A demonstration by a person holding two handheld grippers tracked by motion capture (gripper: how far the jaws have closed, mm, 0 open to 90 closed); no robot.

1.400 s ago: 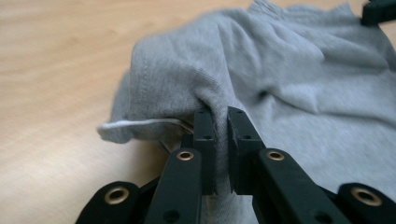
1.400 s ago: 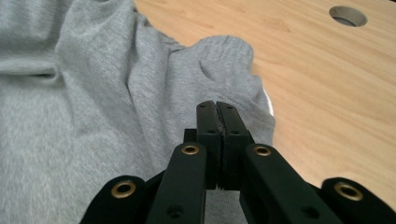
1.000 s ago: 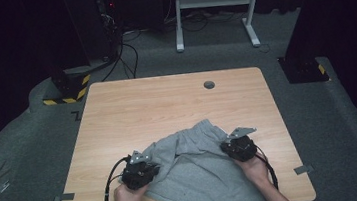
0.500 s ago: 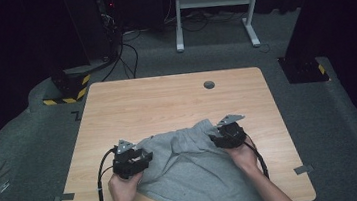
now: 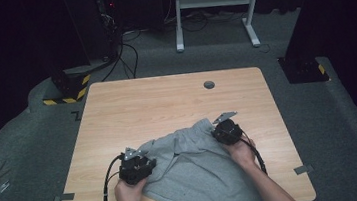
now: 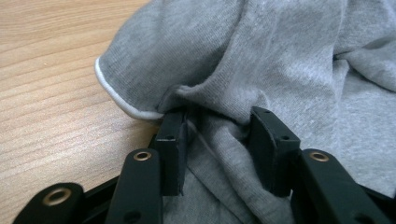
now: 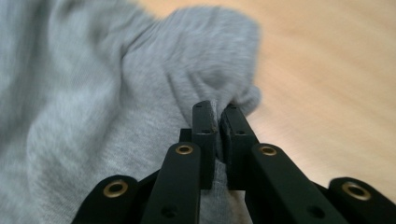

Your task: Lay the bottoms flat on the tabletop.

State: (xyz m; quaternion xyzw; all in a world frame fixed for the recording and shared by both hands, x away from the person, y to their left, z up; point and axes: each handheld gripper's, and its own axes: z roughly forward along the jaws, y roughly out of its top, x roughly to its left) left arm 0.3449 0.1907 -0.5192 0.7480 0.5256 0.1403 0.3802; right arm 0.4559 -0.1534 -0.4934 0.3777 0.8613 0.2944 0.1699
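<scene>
My right claw is pinching the grey garment's edge at two o'clock, having just closed. My left claw, at eight o'clock, is closing, half-spread around a fold on the bench.

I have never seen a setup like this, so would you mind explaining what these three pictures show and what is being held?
A person stands at a wooden table with a hand-held two-jaw gripper in each hand. One camera looks down from above; the other two ride on the grippers, looking along their black jaws. A grey garment with a white-piped hem lies crumpled on the table. The right gripper is pinched shut on a fold of it. The left gripper has cloth bunched between jaws that have just been closing.
</scene>
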